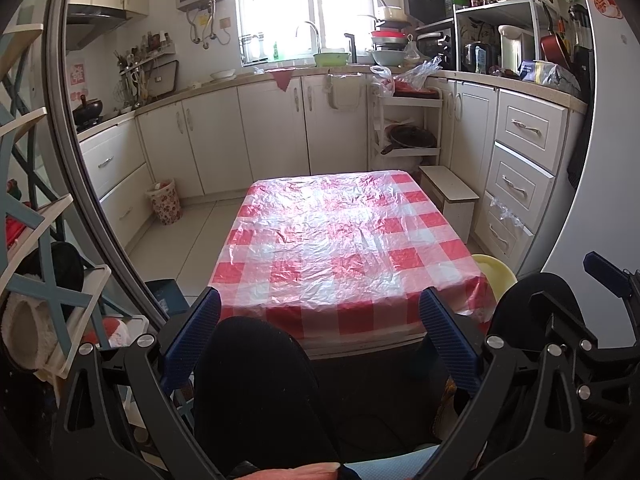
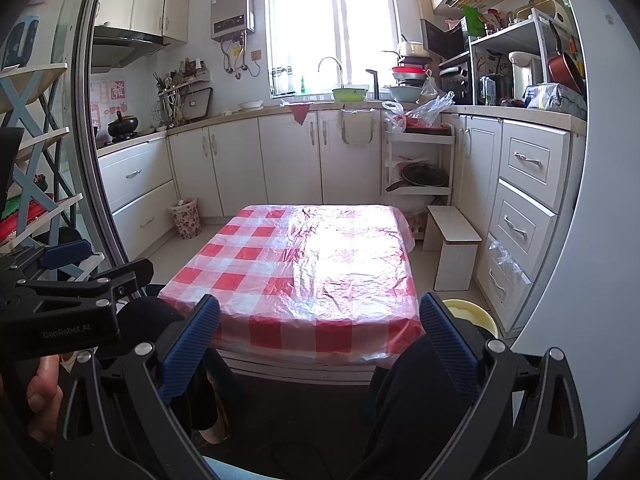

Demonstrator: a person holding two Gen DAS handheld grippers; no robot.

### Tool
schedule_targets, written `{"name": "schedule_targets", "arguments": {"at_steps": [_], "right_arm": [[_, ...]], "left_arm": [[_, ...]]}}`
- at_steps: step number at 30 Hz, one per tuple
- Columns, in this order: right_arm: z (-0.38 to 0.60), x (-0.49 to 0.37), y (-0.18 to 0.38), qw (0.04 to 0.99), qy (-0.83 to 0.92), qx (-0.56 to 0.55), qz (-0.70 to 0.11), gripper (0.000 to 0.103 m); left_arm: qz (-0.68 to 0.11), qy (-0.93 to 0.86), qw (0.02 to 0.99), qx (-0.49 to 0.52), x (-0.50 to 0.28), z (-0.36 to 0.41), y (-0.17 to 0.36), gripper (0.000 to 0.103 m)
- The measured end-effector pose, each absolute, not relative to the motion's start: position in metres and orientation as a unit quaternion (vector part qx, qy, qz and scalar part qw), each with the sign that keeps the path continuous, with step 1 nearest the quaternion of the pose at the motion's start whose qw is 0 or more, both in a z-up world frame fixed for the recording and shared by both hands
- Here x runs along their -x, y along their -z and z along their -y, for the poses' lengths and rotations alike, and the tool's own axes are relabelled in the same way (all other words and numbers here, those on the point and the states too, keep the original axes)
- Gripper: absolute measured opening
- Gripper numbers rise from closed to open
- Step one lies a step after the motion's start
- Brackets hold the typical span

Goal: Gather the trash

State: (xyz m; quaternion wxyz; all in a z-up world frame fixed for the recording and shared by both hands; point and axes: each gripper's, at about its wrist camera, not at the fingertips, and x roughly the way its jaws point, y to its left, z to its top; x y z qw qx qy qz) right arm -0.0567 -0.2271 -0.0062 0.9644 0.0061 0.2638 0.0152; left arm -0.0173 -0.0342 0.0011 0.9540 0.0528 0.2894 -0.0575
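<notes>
From the left wrist, the left tongs [image 1: 320, 332] hang spread and empty before the desk [image 1: 340, 236], which shows no trash. From the right wrist, the right tongs [image 2: 320, 340] are likewise spread; collecting seems not begun, so next comes finding trash, perhaps near the bin [image 2: 185, 217].

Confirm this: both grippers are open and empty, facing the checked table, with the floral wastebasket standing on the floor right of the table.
Wrong side. The floral wastebasket stands on the floor left of the table, against the cabinets, as the left wrist view shows. The rest holds: left gripper and right gripper are open and empty, facing the table.
</notes>
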Motion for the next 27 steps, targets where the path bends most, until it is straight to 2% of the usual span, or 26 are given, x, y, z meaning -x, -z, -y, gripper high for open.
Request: {"name": "schedule_targets", "arguments": {"at_steps": [27], "right_arm": [[0.2305, 0.055, 0.0093, 0.963, -0.016, -0.01, -0.269, 0.096]], "left_arm": [[-0.294, 0.057, 0.953, -0.052, 0.0168, 0.033, 0.0053, 0.095]]}}
